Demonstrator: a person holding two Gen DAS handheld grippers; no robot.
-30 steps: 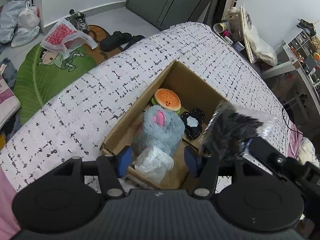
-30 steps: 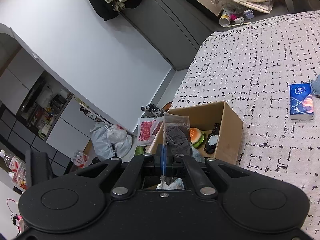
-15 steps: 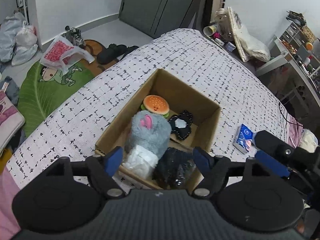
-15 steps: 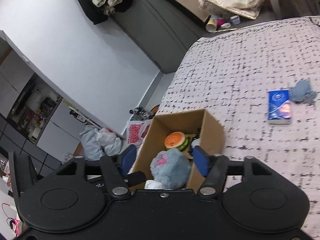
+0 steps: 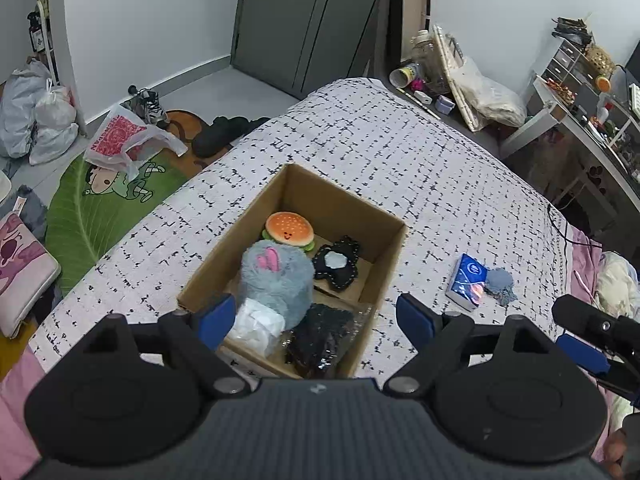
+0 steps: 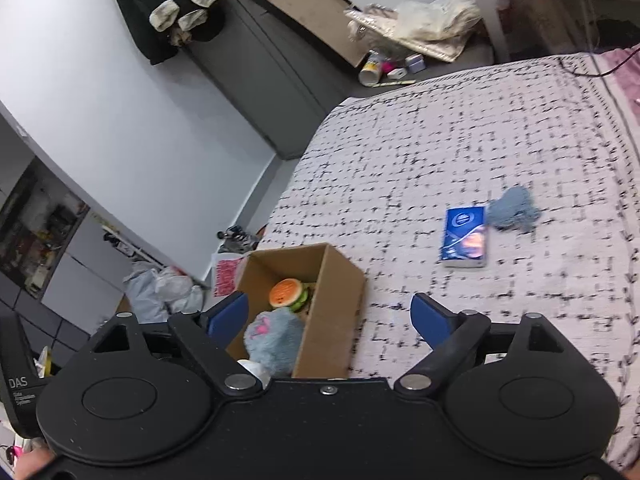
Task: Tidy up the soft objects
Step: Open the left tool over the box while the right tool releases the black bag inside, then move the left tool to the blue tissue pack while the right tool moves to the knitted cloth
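Note:
An open cardboard box (image 5: 384,264) stands on the bed. In it lie a burger plush (image 5: 289,229), a grey-blue plush with pink ears (image 5: 276,276), a black and grey plush (image 5: 336,265), a white crumpled item (image 5: 258,326) and a dark item in a clear bag (image 5: 320,338). A blue tissue pack (image 5: 466,282) and a grey-blue soft clump (image 5: 499,283) lie on the bed right of the box. My left gripper (image 5: 316,320) is open and empty above the box's near end. My right gripper (image 6: 330,320) is open and empty, over the box's right side (image 6: 332,320); the pack (image 6: 464,242) and clump (image 6: 512,212) lie ahead.
The bed's black-flecked white cover (image 5: 360,136) slopes to the floor at left, where a green leaf mat (image 5: 96,208), bags (image 5: 36,120) and shoes (image 5: 224,136) lie. Clutter and a desk (image 5: 580,120) stand at the right. The right gripper shows at the left view's right edge (image 5: 592,336).
My right gripper opened and let the dark bagged item go into the box's near right corner, then drew back to the right. My left gripper opened wider and rose.

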